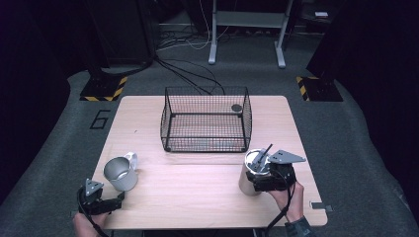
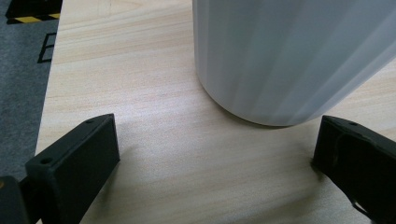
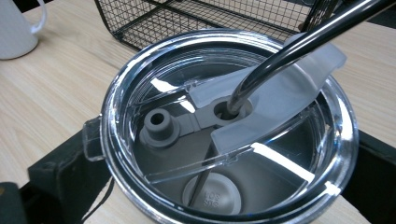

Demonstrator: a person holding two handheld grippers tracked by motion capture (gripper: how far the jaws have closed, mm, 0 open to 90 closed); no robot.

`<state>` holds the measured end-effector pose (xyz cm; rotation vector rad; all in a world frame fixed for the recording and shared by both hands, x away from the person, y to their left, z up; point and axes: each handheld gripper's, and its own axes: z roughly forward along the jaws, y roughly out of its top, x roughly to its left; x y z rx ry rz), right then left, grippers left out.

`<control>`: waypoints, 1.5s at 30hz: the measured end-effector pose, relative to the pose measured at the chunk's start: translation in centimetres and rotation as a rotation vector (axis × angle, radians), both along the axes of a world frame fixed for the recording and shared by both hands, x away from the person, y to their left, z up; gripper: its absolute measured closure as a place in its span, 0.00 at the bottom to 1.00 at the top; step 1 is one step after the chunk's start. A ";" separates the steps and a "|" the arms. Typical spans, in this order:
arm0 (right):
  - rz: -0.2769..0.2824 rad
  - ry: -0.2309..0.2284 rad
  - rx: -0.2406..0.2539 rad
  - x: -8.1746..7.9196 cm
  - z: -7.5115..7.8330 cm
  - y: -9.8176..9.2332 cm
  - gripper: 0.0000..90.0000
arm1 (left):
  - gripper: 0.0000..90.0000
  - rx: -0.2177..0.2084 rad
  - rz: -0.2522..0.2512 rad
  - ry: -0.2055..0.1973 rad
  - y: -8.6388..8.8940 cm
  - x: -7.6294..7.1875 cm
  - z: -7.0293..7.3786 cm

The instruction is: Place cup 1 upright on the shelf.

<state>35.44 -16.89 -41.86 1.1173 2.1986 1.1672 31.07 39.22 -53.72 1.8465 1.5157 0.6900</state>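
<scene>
step: right claw clamps tumbler, likely basket-bound | left claw open before mug | next: lift tumbler over wire basket rim

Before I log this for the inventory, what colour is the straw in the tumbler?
Black; the straw shows best in the right gripper view.

High view overhead facing forward; gripper views close, low over the table, sharing the white mug.
</scene>
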 end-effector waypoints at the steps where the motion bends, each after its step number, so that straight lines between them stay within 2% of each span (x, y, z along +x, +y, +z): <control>1: -0.008 -0.002 0.003 0.0 0.0 0.0 0.02 | 0.00 0.001 0.000 0.000 0.0 0.0 0.0; 10: -0.022 -0.004 0.002 0.0 0.0 0.2 0.03 | 0.00 0.000 0.000 0.000 0.0 0.0 0.0; 22: -0.002 -0.001 -0.012 0.1 0.2 0.1 0.04 | 0.00 -0.001 0.000 0.000 0.0 0.0 0.0; 26: -0.010 -0.006 -0.014 0.1 0.3 0.0 0.04 | 0.00 -0.002 -0.003 0.002 0.0 0.0 0.0; 31: -0.002 -0.022 -0.018 0.1 0.8 -0.1 0.04 | 0.00 -0.001 0.000 0.000 0.0 0.0 0.0; 45: -0.001 -0.030 -0.015 0.4 1.8 -0.3 0.04 | 0.00 -0.003 0.003 -0.003 0.0 0.0 0.0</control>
